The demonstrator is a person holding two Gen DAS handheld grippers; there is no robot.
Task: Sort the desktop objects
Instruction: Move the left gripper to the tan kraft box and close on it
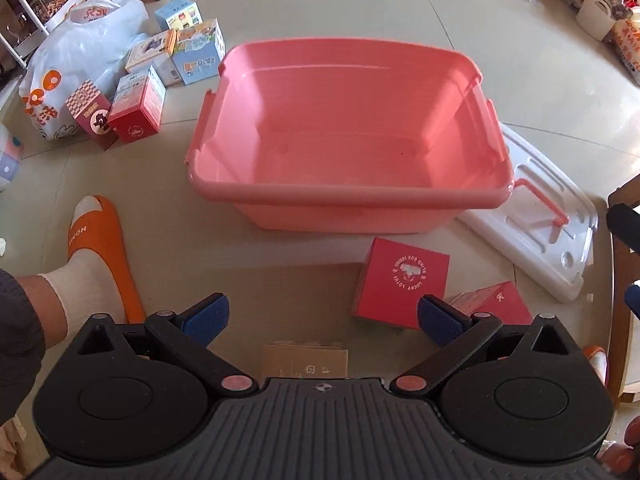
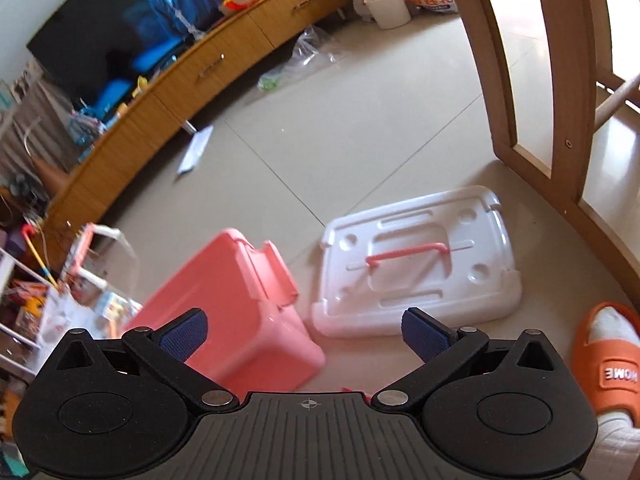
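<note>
Before the pink bin (image 1: 348,208), both claws gape wide, holding nothing.

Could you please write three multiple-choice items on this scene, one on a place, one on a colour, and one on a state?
1. Where does the white lid lie?
A. on the bin
B. on the floor beside the bin
C. inside the bin

2. What colour is the storage bin?
A. pink
B. green
C. black

3. What is the state of the left gripper?
A. shut on a box
B. shut on nothing
C. open

Answers:
1 B, the lid rests flat on the tiles next to the bin.
2 A, its walls and rim are pink.
3 C, its fingers stand wide apart, holding nothing.
</note>
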